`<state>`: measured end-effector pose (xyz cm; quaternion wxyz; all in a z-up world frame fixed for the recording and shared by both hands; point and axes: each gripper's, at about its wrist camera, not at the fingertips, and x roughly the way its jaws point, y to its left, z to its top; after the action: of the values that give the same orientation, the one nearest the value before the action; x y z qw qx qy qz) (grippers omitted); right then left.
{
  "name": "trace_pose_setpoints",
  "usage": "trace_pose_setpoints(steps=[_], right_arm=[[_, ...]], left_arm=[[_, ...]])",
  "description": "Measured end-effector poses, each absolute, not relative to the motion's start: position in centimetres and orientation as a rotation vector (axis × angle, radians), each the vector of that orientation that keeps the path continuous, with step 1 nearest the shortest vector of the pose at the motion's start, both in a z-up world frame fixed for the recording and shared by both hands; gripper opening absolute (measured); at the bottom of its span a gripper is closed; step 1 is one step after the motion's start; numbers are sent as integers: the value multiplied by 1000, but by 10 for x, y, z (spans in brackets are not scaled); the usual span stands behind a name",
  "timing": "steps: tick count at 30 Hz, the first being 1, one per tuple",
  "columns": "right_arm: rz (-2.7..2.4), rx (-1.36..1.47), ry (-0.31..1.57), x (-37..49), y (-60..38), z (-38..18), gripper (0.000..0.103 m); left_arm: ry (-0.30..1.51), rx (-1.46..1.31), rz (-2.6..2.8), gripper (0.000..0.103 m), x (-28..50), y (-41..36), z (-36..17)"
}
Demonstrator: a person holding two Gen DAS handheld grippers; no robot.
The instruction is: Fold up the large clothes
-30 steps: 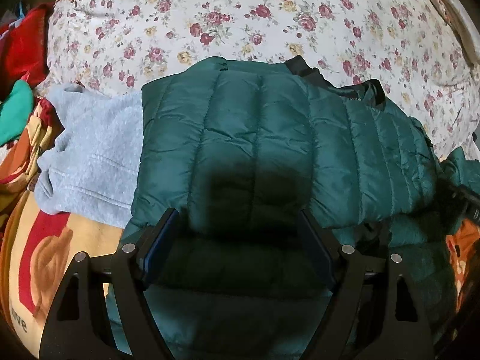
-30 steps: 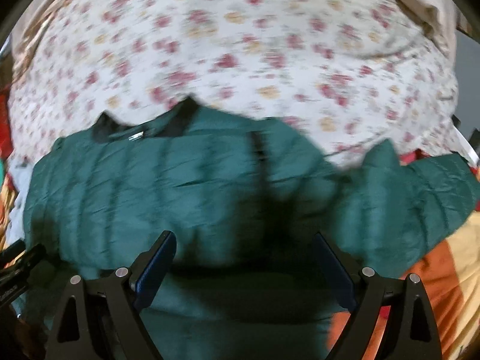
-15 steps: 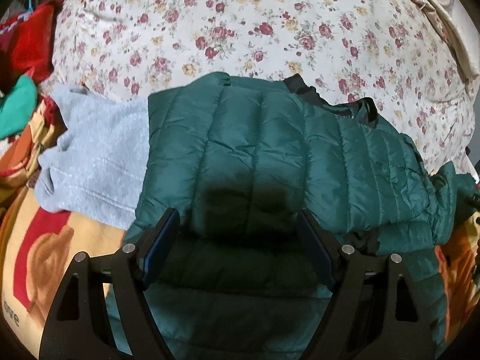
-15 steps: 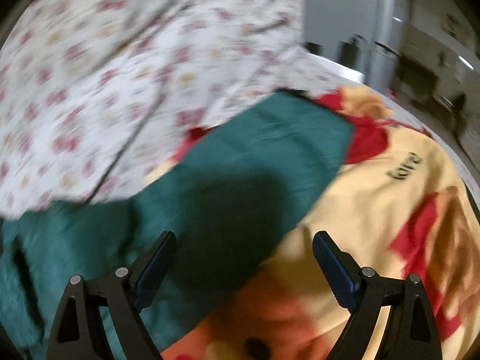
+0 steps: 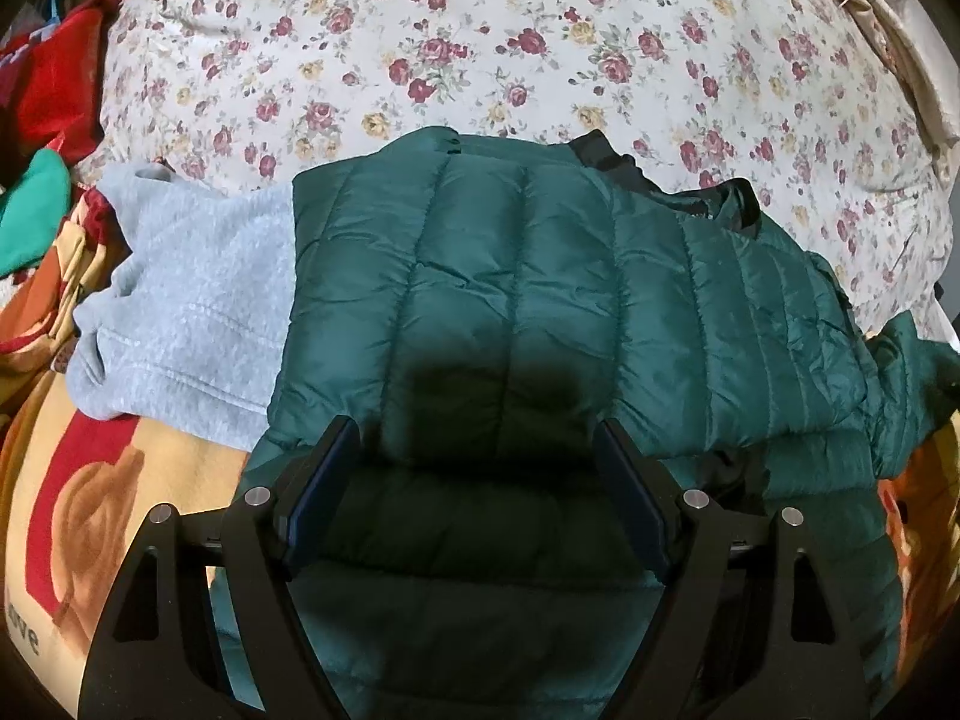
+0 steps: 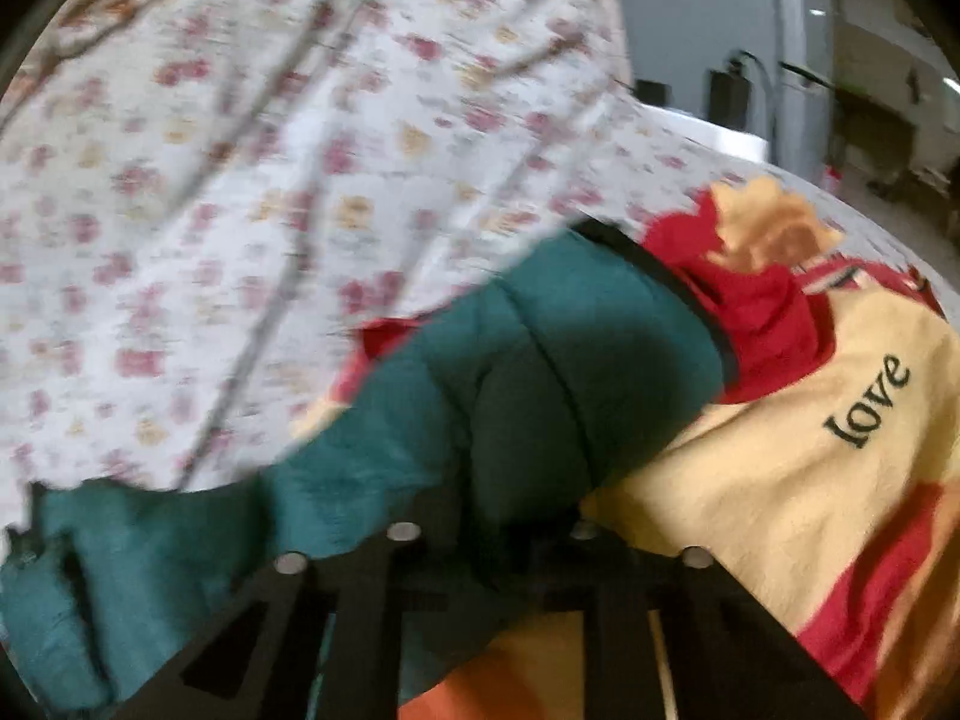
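Left wrist view: the green quilted puffer jacket lies on the bed, its near side already turned over the body so a tidy quilted panel faces up, the dark collar at the far edge against the floral duvet. A grey fleece garment lies just beside it, partly under its edge. The left gripper hangs over the folded panel with its fingers spread wide, pinching nothing. At the far right the sleeve trails off toward the picture's edge, not yet folded in.

Right wrist view: the right gripper has just been closing, and its fingers now pinch the green sleeve, which stretches across the cartoon-print blanket, its dark cuff at the far end. By my reading, one side fold is done; this sleeve must still come across, then the final halving.
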<state>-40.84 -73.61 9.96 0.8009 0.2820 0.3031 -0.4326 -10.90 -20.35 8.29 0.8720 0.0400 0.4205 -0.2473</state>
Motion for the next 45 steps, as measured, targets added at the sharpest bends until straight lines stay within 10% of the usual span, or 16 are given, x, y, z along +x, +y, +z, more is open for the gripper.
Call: trace_pose_setpoints(steps=[19, 34, 36, 38, 45], right_arm=[[-324, 431, 561, -275, -532, 199, 13], [41, 333, 774, -107, -341, 113, 13], [41, 328, 835, -95, -331, 90, 21], [82, 353, 853, -96, -328, 79, 58], [73, 253, 802, -162, -349, 112, 63]], left_arm=[[836, 7, -425, 80, -98, -155, 110], [860, -138, -375, 80, -71, -118, 111], [869, -151, -372, 80, -67, -117, 109], [878, -166, -380, 80, -66, -116, 107], [868, -204, -427, 80, -70, -122, 106]])
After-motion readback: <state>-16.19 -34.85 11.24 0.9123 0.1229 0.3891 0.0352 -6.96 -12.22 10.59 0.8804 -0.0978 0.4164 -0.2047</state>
